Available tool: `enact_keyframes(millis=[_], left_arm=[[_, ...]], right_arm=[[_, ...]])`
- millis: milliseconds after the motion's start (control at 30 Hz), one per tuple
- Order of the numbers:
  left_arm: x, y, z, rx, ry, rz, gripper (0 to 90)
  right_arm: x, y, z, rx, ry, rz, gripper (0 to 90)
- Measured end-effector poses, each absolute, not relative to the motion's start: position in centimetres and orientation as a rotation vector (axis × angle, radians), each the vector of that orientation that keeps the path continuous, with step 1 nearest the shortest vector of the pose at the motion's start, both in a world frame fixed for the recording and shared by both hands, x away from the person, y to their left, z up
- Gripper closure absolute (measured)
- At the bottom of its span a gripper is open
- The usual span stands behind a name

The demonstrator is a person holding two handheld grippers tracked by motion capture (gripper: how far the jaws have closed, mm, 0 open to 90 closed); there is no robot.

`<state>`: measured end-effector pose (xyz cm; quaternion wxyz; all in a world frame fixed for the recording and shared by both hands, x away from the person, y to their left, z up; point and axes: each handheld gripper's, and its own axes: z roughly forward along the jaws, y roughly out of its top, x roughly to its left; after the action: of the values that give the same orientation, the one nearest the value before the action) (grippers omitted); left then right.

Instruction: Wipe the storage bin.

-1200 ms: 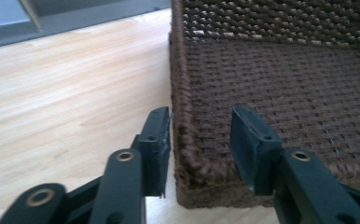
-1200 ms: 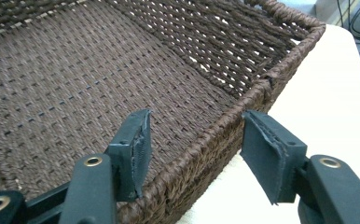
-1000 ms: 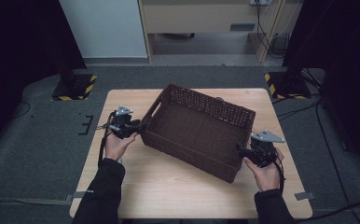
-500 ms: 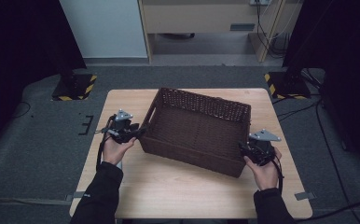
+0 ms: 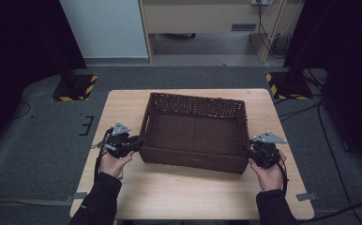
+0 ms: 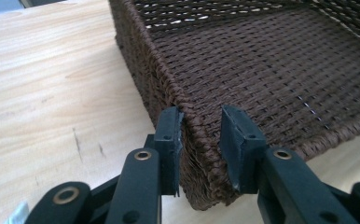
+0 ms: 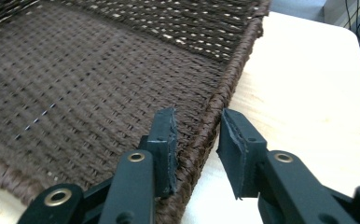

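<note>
- Two grippers flank one dark brown woven basket [image 5: 194,133], which sits at the centre of the high view on a pale wooden table [image 5: 123,105], its long sides running left to right across the frame.
- Left gripper [image 5: 136,143], at the basket's lower-left corner in the high view: its jaws have just been closing, and in the left gripper view they straddle the rim corner [image 6: 200,140]. The left pad lies against the weave; the right pad stands a sliver off it, so this reads as narrow and nearly gripping, not yet clamped.
- Right gripper [image 5: 250,151], at the lower-right corner in the high view: its jaws have also just been closing. In the right gripper view the side wall's braided rim [image 7: 201,135] runs between them, the left pad touching the inner weave while the right pad stays clear over the table, so not yet pinching.
- Handling, as a judgement: the basket is empty and looks light. The weave seems stiff enough to hold its shape, yet the walls may flex a little under a pinch, and the rough braid should give good friction.
- Best hold: the thick rolled rim at opposite corners, where the wall is strongest; a grip at one end alone would likely tilt or twist it.
</note>
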<state>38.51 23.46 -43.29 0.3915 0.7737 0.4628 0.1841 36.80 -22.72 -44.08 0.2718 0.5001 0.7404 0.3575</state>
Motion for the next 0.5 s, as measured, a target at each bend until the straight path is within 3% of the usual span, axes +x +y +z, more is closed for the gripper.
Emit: enact_keyframes(millis=[500], left_arm=[[36.3, 24.6, -43.4, 1.946, 1.164, 0.481, 65.9]], right_arm=[[37.3, -21.9, -44.4, 1.312, 1.996, 0.993, 69.0]])
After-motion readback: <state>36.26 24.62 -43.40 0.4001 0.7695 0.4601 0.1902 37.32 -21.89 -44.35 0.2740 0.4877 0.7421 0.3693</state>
